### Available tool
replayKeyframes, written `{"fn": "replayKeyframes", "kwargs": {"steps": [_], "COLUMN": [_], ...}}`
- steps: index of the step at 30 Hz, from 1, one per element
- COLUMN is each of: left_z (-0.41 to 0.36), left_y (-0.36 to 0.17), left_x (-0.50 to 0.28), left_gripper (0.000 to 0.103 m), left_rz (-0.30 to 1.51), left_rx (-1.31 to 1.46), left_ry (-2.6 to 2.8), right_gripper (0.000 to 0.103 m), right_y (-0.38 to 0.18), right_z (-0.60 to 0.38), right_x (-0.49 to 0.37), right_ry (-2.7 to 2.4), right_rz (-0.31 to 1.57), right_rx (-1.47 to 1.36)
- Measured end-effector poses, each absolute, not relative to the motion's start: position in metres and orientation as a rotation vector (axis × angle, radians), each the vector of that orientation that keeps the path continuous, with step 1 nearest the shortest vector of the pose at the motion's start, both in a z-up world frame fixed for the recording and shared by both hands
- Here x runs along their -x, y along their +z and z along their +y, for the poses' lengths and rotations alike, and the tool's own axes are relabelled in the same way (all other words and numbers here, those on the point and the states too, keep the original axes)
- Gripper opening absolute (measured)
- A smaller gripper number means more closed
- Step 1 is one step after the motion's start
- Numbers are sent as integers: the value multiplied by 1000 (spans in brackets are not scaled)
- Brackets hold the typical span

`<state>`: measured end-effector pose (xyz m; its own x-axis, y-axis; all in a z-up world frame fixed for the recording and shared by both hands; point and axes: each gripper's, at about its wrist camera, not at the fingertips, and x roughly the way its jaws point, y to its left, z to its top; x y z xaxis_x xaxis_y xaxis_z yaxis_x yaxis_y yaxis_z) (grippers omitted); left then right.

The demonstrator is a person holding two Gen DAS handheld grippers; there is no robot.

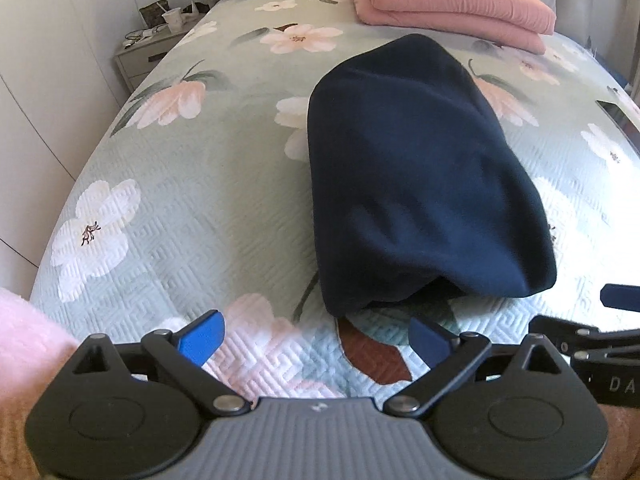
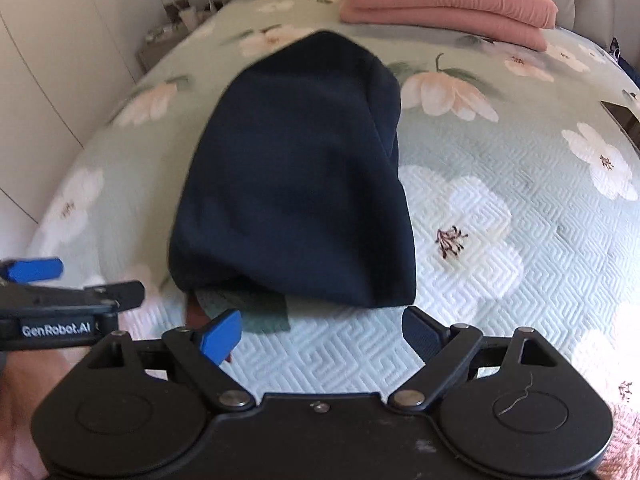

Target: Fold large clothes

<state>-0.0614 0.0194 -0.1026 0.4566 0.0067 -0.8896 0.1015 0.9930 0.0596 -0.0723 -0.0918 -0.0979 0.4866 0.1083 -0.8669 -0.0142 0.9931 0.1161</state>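
Note:
A dark navy garment [image 1: 420,176] lies folded into a long bundle on the floral bed cover [image 1: 192,184], its near end facing me. My left gripper [image 1: 316,338] hovers just short of that near end, open, with nothing between its blue pads. In the right wrist view the same navy garment [image 2: 296,184] fills the middle. My right gripper [image 2: 320,338] is open too, empty, close to the bundle's near edge. The other gripper's blue finger [image 2: 32,270] shows at the left edge.
A folded pink blanket [image 1: 448,0] rests at the head of the bed. A bedside cabinet [image 1: 148,50] with a cup and clutter stands at the far left, next to white wardrobe doors [image 1: 44,92]. A dark flat object [image 1: 618,114] lies at the bed's right edge.

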Motion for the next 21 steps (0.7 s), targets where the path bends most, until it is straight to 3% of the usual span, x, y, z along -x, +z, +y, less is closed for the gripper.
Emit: {"fn": "replayKeyframes", "kwargs": {"steps": [21], "left_z": [28], "left_y": [-113], "left_x": [55], "left_gripper": [99], "left_rz": [1122], "left_rx": [-76], "left_ry": [-54], "right_gripper": [103], "right_y": [-115], "right_z": [-73], "right_x": [70], "right_ry": [121], "right_rz": [1131], "right_rx": [-104]}}
